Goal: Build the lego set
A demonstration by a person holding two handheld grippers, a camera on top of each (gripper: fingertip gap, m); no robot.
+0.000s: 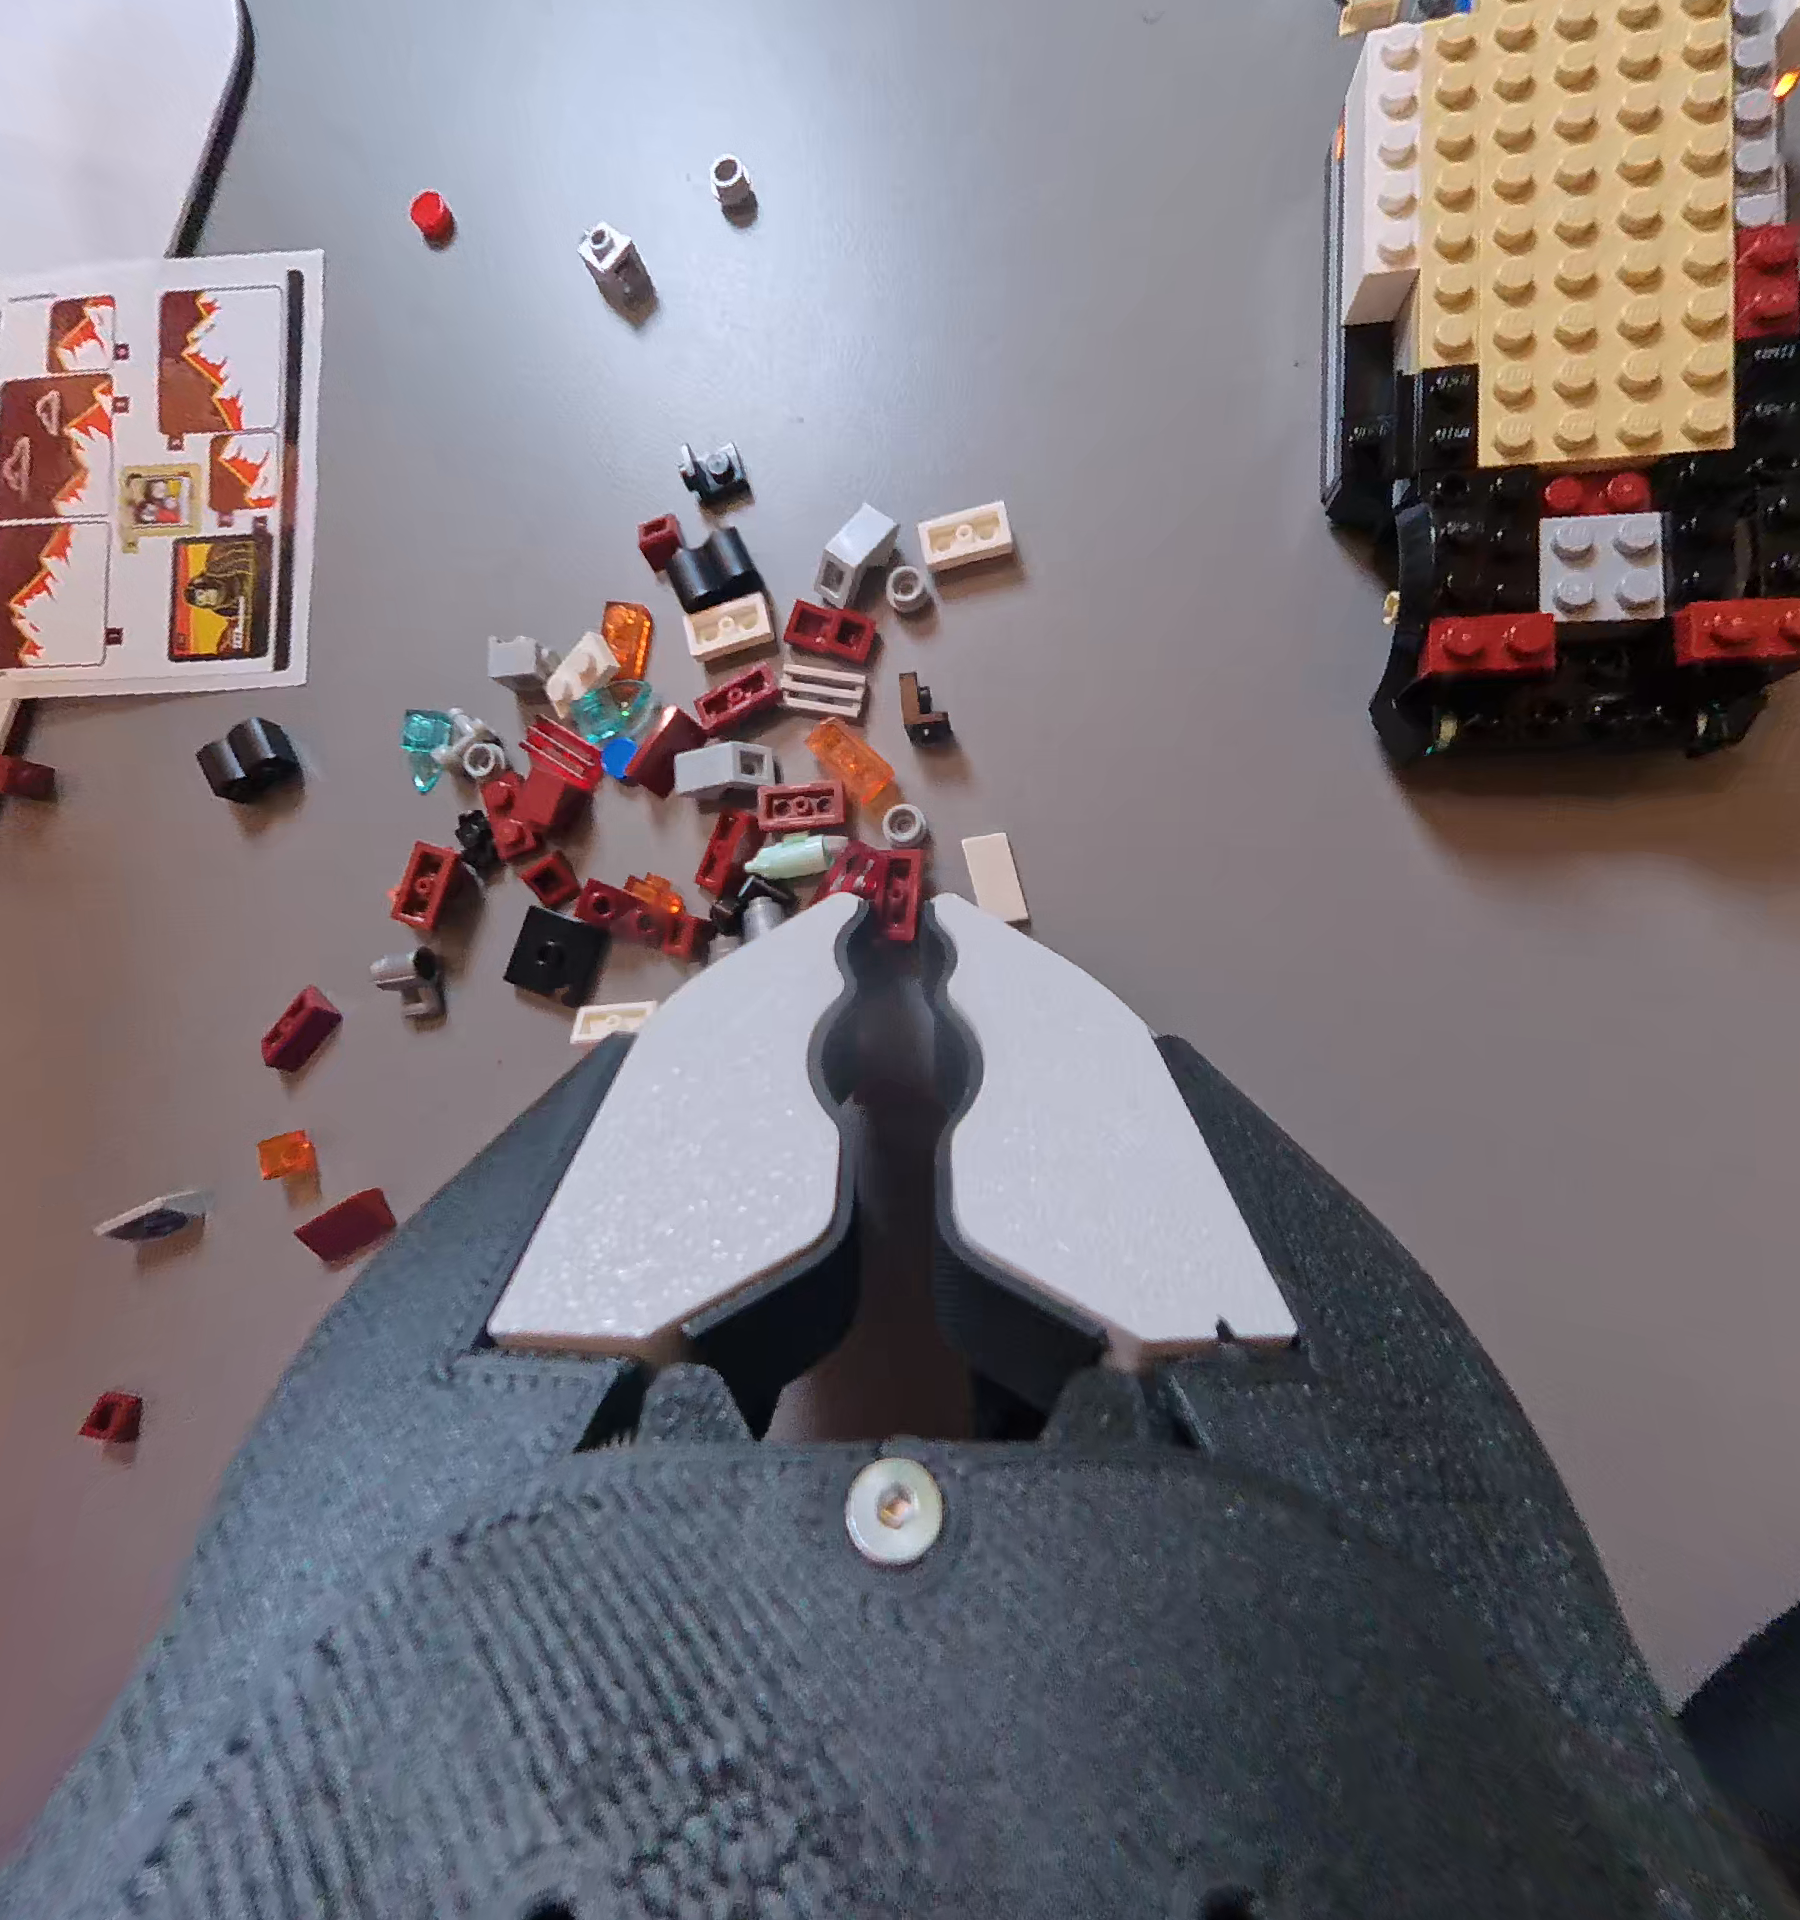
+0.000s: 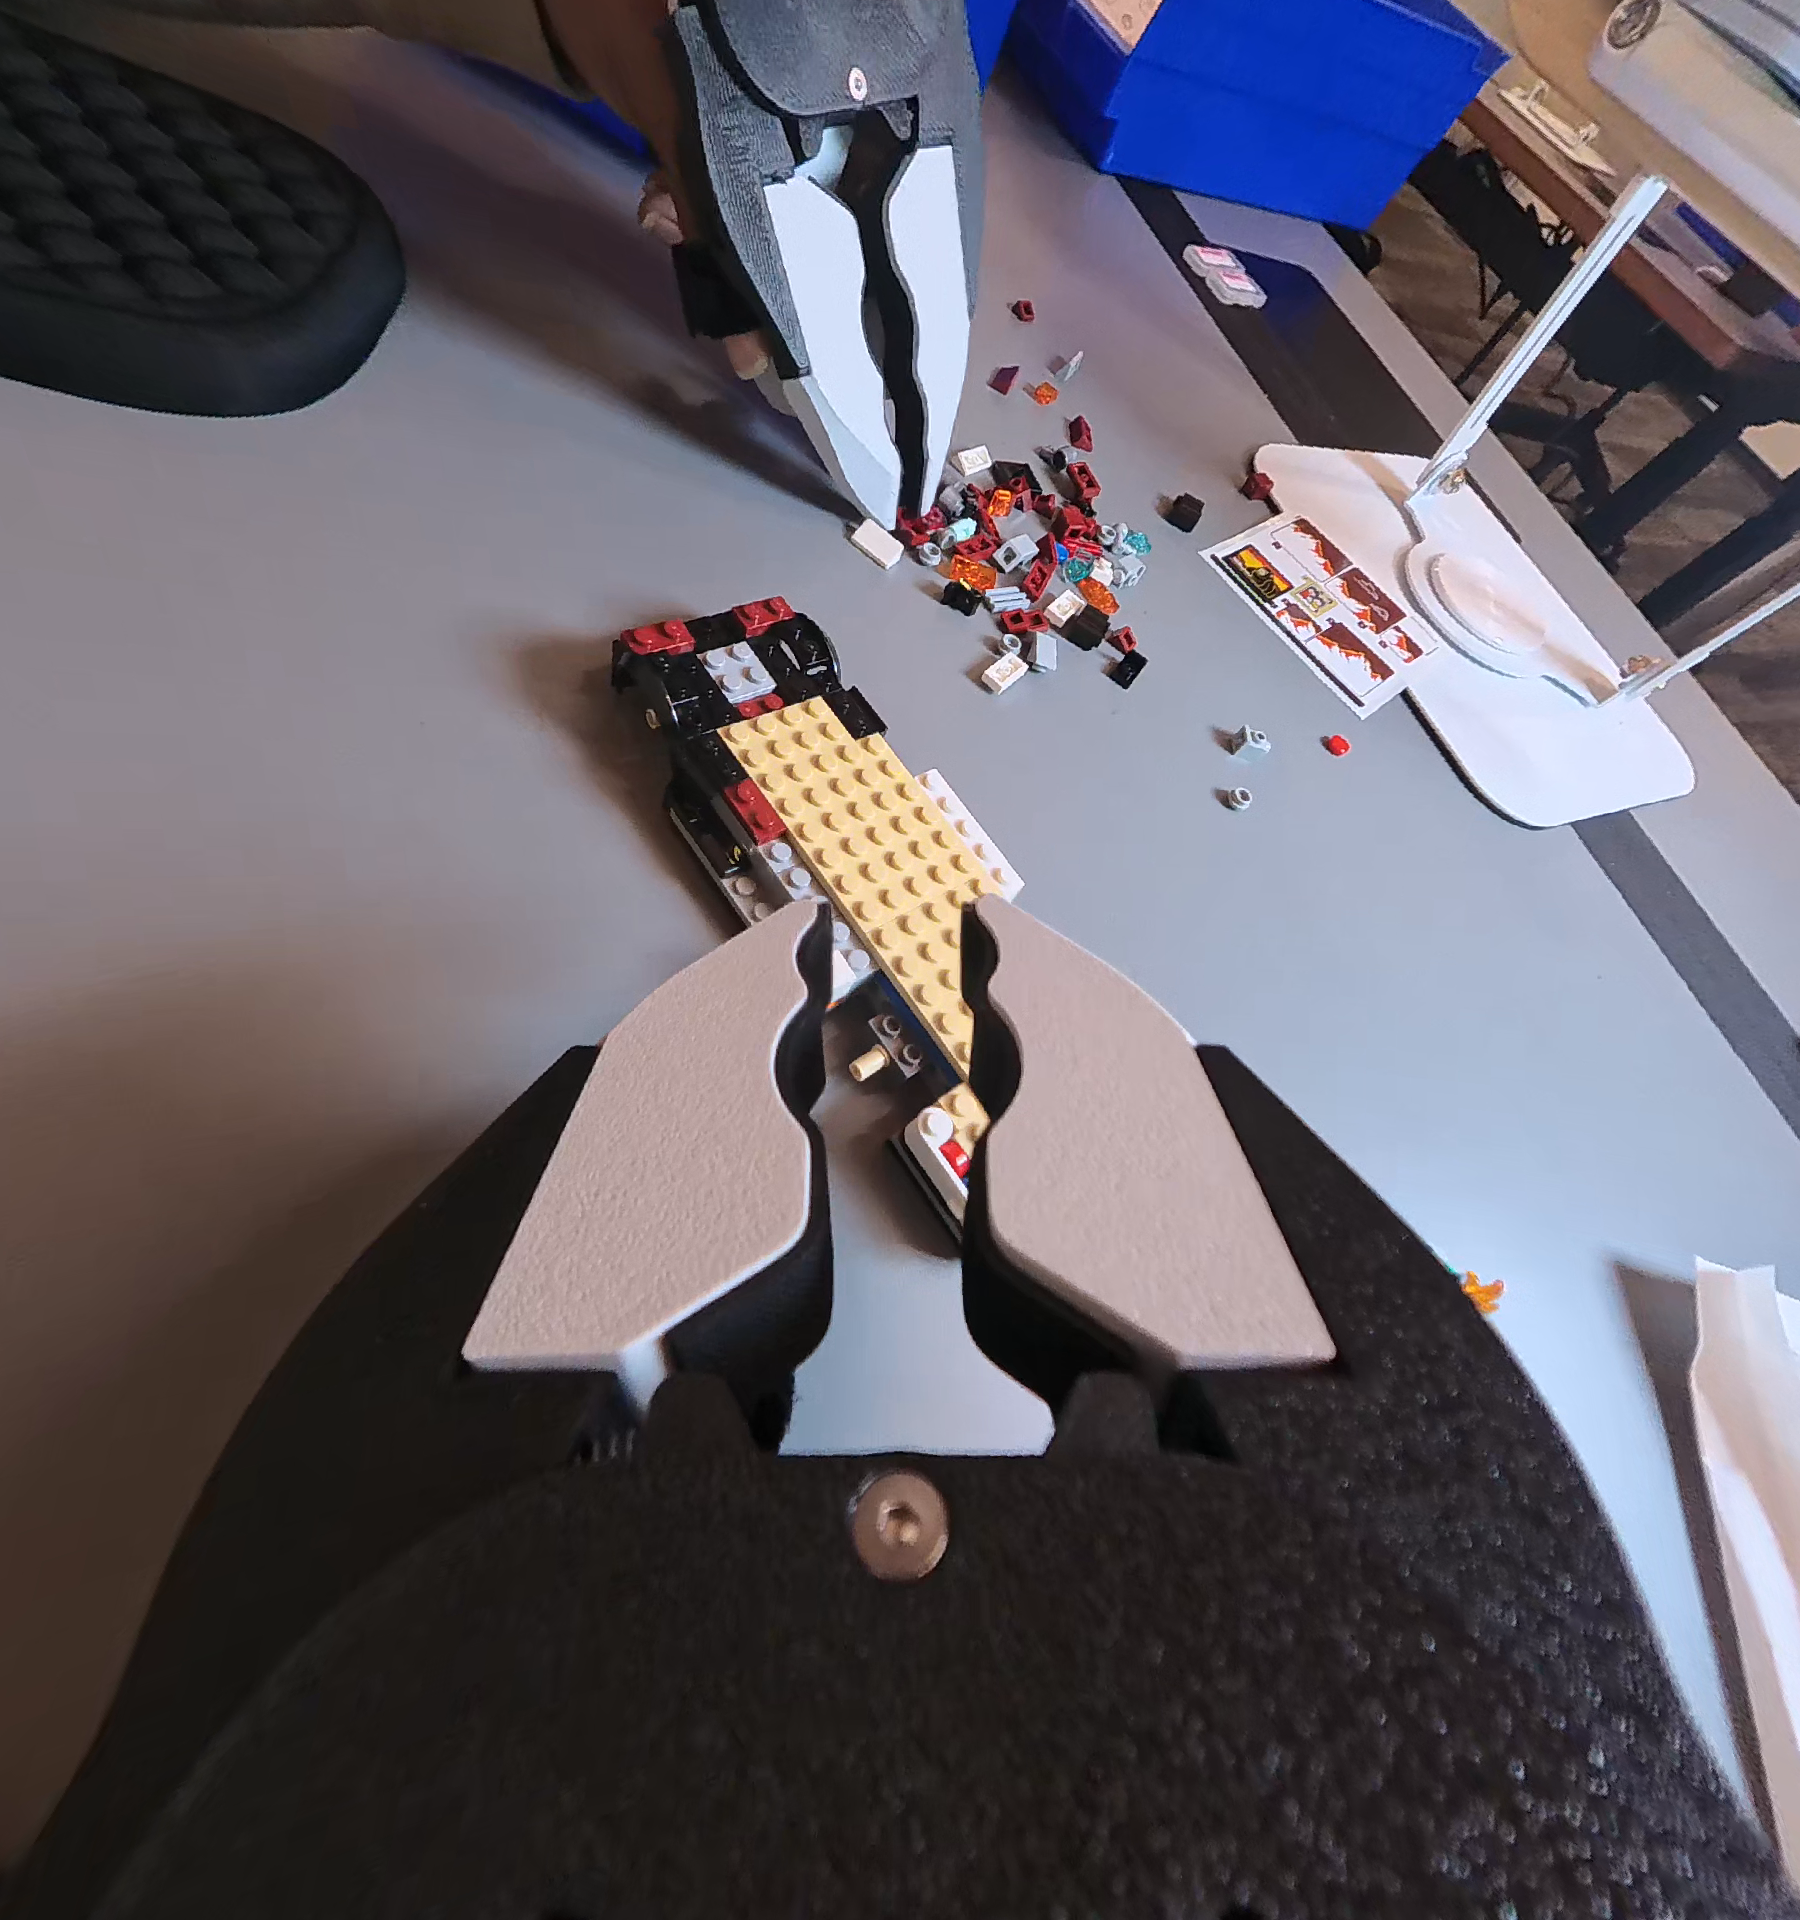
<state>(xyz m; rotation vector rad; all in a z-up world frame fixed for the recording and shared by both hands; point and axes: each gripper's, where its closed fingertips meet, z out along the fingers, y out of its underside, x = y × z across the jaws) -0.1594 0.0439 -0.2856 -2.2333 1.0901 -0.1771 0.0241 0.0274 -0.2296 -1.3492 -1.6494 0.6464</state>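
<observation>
The left gripper [image 1: 896, 914] is pinching a dark red brick [image 1: 898, 891] by its end (a shallow hold) — it may well slip; the right gripper [image 2: 896, 940] is bracing the tan-topped brick model [image 2: 854, 821], jaws closed across it.

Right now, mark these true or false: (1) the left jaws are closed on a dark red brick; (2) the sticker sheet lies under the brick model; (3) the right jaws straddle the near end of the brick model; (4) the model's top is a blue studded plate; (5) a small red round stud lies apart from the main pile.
1. True: the left gripper pinches a dark red brick at the edge of the pile of loose bricks.
2. False: the sticker sheet lies apart from the brick model, beyond the pile.
3. True: the right gripper is over that end.
4. False: the studded plate is tan.
5. True: the red round stud lies alone.
</observation>
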